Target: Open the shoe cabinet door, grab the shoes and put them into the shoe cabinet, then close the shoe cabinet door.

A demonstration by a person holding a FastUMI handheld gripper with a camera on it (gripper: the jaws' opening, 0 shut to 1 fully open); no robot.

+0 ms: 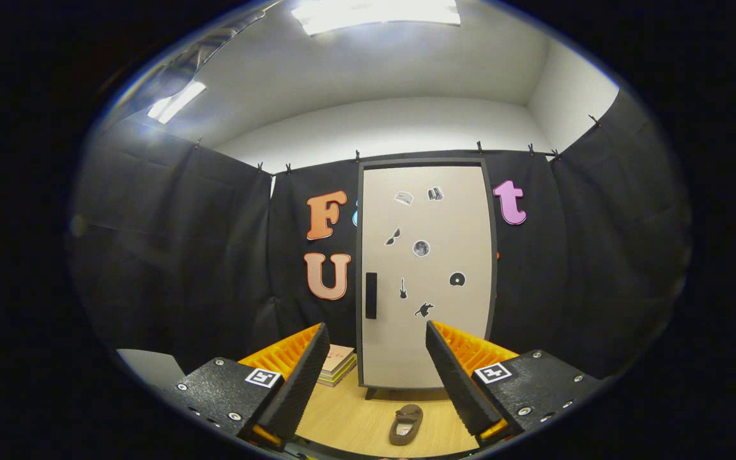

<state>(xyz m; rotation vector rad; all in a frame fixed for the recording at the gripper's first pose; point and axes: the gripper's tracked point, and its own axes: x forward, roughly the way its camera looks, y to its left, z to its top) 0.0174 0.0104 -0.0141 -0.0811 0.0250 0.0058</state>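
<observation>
Straight ahead of you, in the middle of the frame, stands the tall beige shoe cabinet with a dark grey frame [425, 275], upright against the black cloth wall, its door shut. A black vertical handle [371, 295] sits on the door's left edge, and small dark stickers [421, 248] dot the panel; what they picture is too small to make out. Low in the frame, on the light wooden floor [355, 418], lies a single brown slip-on shoe [406, 424], its length running toward the cabinet, just in front of the cabinet's base and well short of touching it.

Your gripper [375, 335] is spread wide, its two fingers holding nothing and touching nothing. The shoe lies between the fingers, nearer the right one, and the cabinet door fills the gap beyond them.

To the left of the cabinet's foot, a small stack of flat books or boards [337, 365] is half hidden behind the left finger. The cabinet's lower corners are partly covered by the fingers too, though a short dark leg shows under its left end.
</observation>
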